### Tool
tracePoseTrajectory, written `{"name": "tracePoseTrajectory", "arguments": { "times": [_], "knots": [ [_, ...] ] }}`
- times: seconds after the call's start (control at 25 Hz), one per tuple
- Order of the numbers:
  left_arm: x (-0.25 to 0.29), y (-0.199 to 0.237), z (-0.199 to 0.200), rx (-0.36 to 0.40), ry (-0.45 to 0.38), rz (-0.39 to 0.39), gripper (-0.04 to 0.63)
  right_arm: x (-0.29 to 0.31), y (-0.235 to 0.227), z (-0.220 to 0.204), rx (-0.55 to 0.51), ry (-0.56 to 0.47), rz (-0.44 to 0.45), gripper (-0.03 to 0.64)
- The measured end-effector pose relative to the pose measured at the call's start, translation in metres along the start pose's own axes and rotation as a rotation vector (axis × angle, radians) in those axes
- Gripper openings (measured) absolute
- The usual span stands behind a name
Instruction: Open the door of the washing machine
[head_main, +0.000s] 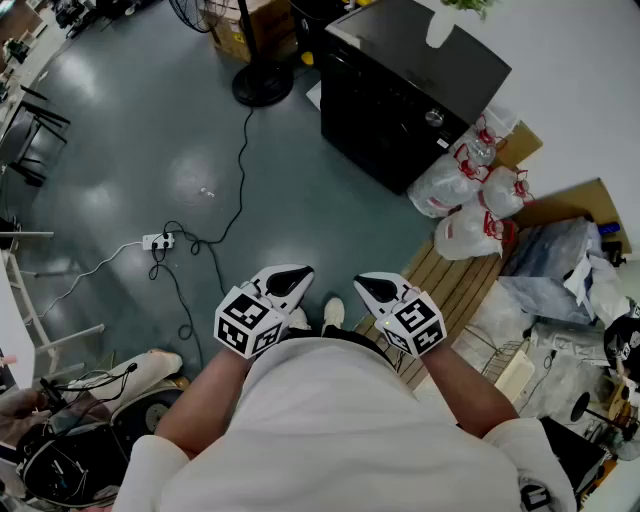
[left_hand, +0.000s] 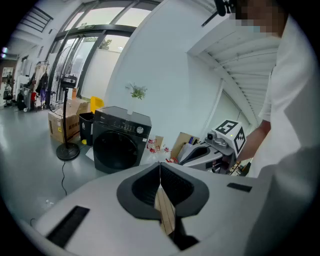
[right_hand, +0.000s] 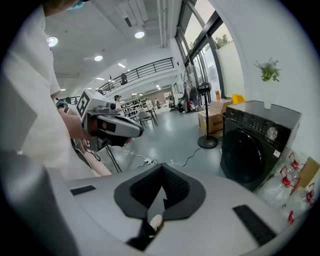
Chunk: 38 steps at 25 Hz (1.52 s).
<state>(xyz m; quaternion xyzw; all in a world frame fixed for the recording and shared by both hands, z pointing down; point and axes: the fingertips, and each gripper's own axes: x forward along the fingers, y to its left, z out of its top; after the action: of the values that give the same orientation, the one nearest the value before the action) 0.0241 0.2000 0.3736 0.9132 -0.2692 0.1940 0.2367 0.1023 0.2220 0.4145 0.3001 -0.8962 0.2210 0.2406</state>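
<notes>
At upper left, a glossy grey floor (head_main: 130, 130) is crossed by a black cable (head_main: 243, 150); tall windows (left_hand: 82, 55) are set beside a white wall (left_hand: 165, 75).

Ahead, washing machine (head_main: 400, 100), fan stand (head_main: 262, 85) left of it, bags (head_main: 462, 230) right

The head camera sits above the person and faces steeply down onto the floor (head_main: 130, 130). The left gripper (head_main: 298, 274) and right gripper (head_main: 364, 284) lie near, at bottom centre, and the washing machine (head_main: 400, 100) stands far, at upper right. Each gripper camera rides just behind its own jaws and faces along them toward the washing machine, well apart from it. Each also catches the other gripper beside it. All three views share the washing machine and the fan stand (head_main: 262, 82).
</notes>
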Motion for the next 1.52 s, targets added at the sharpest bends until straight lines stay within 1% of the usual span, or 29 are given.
{"name": "tracePoseTrajectory", "arguments": {
  "times": [0.16,0.28,0.4,0.48,0.6,0.68,0.76,0.8,0.88,1.0,1.08,1.16,1.32,1.52],
  "knots": [
    [0.020,0.004,0.013,0.034,-0.007,0.014,0.017,-0.002,-0.032,-0.007,0.010,-0.001,-0.018,0.006],
    [0.024,0.014,0.021,0.019,-0.027,0.031,0.018,0.005,-0.046,-0.006,0.012,0.006,-0.019,0.006],
    [0.026,0.028,0.025,-0.008,-0.028,0.033,0.018,0.018,-0.056,0.001,0.023,0.012,-0.013,0.008],
    [0.028,0.042,0.028,-0.018,-0.028,0.020,0.018,0.029,-0.066,0.011,0.020,0.019,-0.017,0.008],
    [0.030,0.070,0.031,-0.025,-0.031,-0.009,0.018,0.053,-0.082,0.030,-0.014,0.036,-0.042,0.009],
    [0.027,0.090,0.039,-0.017,-0.042,-0.026,0.018,0.072,-0.091,0.046,-0.010,0.039,-0.055,0.011],
    [0.023,0.110,0.054,0.012,-0.057,-0.050,0.018,0.090,-0.099,0.065,-0.001,0.039,-0.066,0.072],
    [0.021,0.121,0.060,0.027,-0.062,-0.060,0.019,0.100,-0.104,0.075,-0.011,0.045,-0.073,0.071],
    [0.017,0.146,0.067,0.044,-0.062,-0.074,0.020,0.125,-0.115,0.095,-0.058,0.066,-0.090,0.069],
    [0.015,0.182,0.071,0.060,-0.039,-0.110,0.020,0.164,-0.138,0.122,-0.133,0.110,-0.113,0.075],
    [0.014,0.201,0.071,0.084,-0.015,-0.130,0.020,0.189,-0.159,0.136,-0.189,0.157,-0.127,0.089],
    [0.011,0.214,0.072,0.086,-0.010,-0.129,0.020,0.211,-0.181,0.146,-0.255,0.217,-0.132,0.094],
    [0.010,0.240,0.076,0.017,-0.059,-0.081,0.020,0.256,-0.241,0.163,-0.378,0.316,-0.139,0.098],
    [0.018,0.284,0.084,-0.093,-0.094,0.021,0.020,0.322,-0.341,0.177,-0.484,0.449,-0.170,0.106]
  ]
}}
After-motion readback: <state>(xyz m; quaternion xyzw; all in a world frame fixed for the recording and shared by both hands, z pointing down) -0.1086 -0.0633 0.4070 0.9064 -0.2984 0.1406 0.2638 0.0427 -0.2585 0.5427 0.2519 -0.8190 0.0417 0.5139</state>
